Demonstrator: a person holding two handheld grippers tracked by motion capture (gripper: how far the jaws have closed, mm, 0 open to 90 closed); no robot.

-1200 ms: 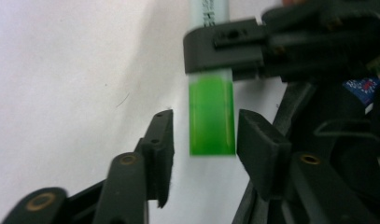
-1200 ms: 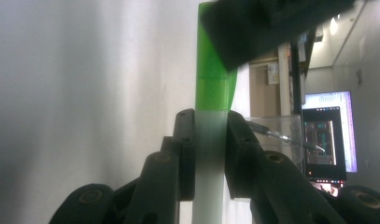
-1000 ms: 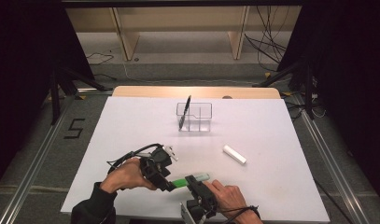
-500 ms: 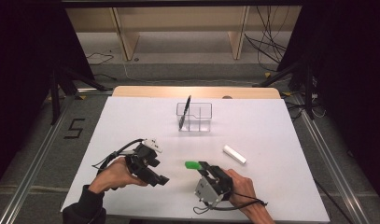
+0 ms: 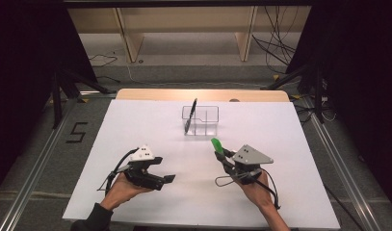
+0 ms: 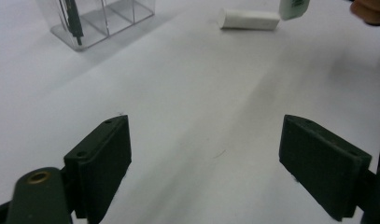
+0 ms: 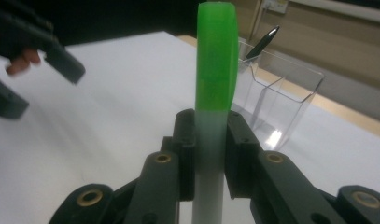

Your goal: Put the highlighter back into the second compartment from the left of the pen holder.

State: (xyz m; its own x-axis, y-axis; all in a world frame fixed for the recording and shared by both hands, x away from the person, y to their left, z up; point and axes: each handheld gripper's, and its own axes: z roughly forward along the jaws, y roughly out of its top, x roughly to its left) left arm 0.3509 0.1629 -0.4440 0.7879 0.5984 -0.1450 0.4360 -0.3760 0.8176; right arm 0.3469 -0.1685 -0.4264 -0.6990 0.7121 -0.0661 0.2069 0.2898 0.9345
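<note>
At the near edge of the white worktop (image 5: 150, 120), the left tool (image 5: 168, 178) lies low in the person's left hand (image 5: 122, 186), its jaws pointing toward the middle. Its jaws have just been opening and now stand spread wide, with only bare worktop between them in the left gripper view.

Across from it, the right tool (image 5: 222, 156) is held above the worktop in the right hand (image 5: 255, 186). Its jaws are pinching a marker (image 7: 215, 88) by its pale barrel, and the bright green cap sticks out past the pads, aimed toward the far side. In the high view the green cap (image 5: 216, 144) sits just short of a clear plastic holder (image 5: 206, 120).

The holder stands farther back, near the middle of the worktop, divided into compartments; a dark pen (image 5: 190, 114) leans upright in its left compartment. In the left gripper view a white stick, perhaps chalk (image 6: 248, 19), lies flat on the worktop beyond the jaws, apart from the holder.
</note>
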